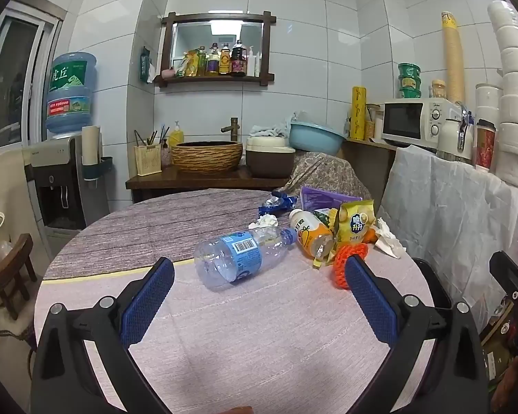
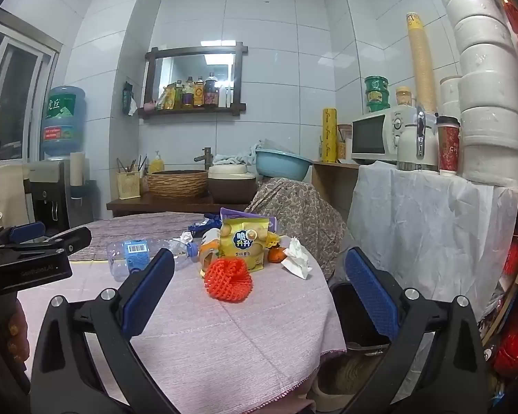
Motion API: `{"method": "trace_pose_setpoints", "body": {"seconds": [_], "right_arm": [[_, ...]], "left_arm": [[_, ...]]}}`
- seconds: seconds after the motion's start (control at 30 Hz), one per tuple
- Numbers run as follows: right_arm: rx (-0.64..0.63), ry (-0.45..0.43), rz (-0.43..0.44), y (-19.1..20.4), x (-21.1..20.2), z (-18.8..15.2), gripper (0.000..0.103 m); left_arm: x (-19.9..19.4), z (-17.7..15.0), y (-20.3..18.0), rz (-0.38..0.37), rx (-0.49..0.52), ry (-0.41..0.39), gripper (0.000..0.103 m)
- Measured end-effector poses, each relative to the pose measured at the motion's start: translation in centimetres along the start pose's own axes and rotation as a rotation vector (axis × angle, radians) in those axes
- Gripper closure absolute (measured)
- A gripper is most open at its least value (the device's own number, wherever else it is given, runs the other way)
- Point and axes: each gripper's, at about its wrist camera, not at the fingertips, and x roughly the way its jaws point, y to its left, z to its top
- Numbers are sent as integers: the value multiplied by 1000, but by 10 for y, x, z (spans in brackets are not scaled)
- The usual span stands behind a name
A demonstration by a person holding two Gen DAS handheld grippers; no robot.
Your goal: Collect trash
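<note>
Both my tongs are spread as wide as they go and hold nothing — my left gripper [image 1: 259,286] hangs over the round table [image 1: 259,338] just short of the clear water bottle [image 1: 240,258] lying on its side, my right gripper [image 2: 259,283] faces the orange foam net [image 2: 228,281]. Behind these the trash clusters near the table's far edge — a juice bottle [image 1: 310,234], a yellow chip bag [image 2: 247,246], crumpled tissue [image 2: 297,258] and a blue wrapper [image 1: 276,204]

We see white tiled walls [image 1: 293,17] ahead, a wood-framed mirror [image 1: 217,46] with a bottle shelf, a basket-weave basin [image 1: 207,155] on a dark counter, a water dispenser [image 1: 60,179] and window [image 1: 13,79] to the left, and a microwave [image 1: 412,120] to the right.
</note>
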Motion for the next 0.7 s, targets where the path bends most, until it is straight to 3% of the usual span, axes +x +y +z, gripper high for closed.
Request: {"method": "trace_pose_setpoints", "body": {"seconds": [0.7], "right_arm": [[5,17,3,-1,4,-1,5]], "left_arm": [[2,0,1,5,0,12,5]]}}
